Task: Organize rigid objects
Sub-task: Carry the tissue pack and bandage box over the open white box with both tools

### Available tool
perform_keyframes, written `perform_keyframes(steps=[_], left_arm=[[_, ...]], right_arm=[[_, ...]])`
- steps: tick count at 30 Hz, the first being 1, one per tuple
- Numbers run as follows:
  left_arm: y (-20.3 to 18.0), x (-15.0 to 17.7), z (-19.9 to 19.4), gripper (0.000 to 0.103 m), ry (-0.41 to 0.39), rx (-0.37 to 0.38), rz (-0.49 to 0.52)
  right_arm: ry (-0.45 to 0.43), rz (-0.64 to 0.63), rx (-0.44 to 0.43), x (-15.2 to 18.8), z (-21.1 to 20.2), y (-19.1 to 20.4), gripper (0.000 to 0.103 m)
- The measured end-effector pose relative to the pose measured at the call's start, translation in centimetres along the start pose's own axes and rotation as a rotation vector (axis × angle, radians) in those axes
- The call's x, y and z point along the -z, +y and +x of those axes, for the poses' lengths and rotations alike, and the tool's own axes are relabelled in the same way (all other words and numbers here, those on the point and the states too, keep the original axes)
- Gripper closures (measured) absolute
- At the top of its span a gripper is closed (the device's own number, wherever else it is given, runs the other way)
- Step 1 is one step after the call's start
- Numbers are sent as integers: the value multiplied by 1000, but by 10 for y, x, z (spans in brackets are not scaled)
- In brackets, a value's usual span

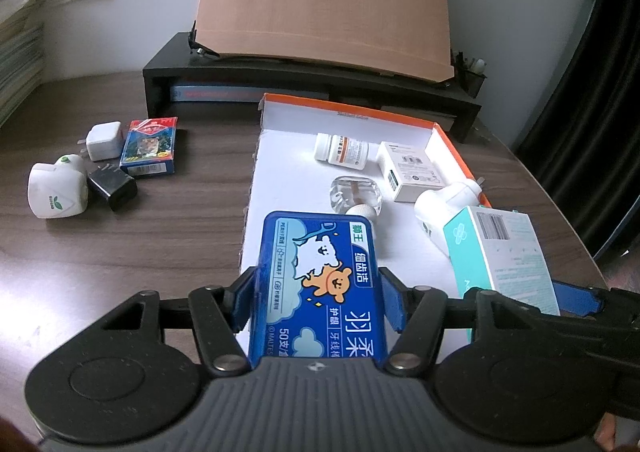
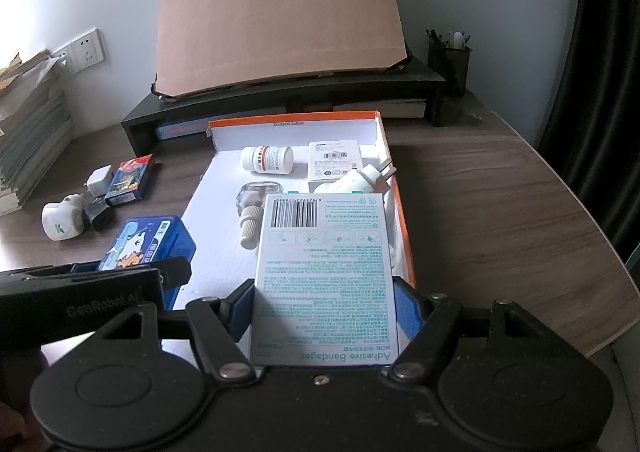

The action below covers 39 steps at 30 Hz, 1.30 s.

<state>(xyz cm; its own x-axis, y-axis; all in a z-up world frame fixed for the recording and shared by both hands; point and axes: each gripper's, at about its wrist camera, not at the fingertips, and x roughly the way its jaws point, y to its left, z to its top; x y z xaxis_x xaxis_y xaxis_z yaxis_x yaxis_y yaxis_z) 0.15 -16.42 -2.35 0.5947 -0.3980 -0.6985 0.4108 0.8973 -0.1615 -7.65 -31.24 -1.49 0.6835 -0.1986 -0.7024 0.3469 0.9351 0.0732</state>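
In the left wrist view, the left gripper (image 1: 318, 302) has its jaws clamped on a blue floss pick box (image 1: 318, 284). The box hangs over the near left edge of the orange tray (image 1: 456, 148) with the white floor. Inside the tray lie a white pill bottle (image 1: 341, 149), a white carton (image 1: 412, 171), a clear glass bottle (image 1: 356, 194) and a white plug-in (image 1: 444, 208). Left of the tray, on the worktop (image 1: 120, 244), sit a card pack (image 1: 150, 146), a white charger (image 1: 105, 140), a black charger (image 1: 113, 184) and a white plug-in with a leaf (image 1: 58, 186).

In the right wrist view, the right gripper (image 2: 324, 308) has its jaws clamped on an adhesive bandage box (image 2: 326, 276). The box hangs over the near right part of the tray (image 2: 406, 236).
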Motion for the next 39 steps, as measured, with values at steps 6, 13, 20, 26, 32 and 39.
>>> perform_keyframes(steps=[6,13,20,26,32,39], left_arm=[[1,0,1,40,4,0,-4],[0,0,3,40,8,1,-3],[0,-1,4,40,13,0,-3],[0,-1,4,40,12,0,-4],[0,-1,4,40,11,0,-4],[-1,0,1,40,2,-3,-7]], right_arm=[[9,-2,1,0,2,1,19],[19,2,3,0,4,-1,19],[21,3,7,0,5,0,19],[20,2,8,0,5,0,19],[20,2,6,0,5,-1,19],[19,0,4,0,4,0,19]])
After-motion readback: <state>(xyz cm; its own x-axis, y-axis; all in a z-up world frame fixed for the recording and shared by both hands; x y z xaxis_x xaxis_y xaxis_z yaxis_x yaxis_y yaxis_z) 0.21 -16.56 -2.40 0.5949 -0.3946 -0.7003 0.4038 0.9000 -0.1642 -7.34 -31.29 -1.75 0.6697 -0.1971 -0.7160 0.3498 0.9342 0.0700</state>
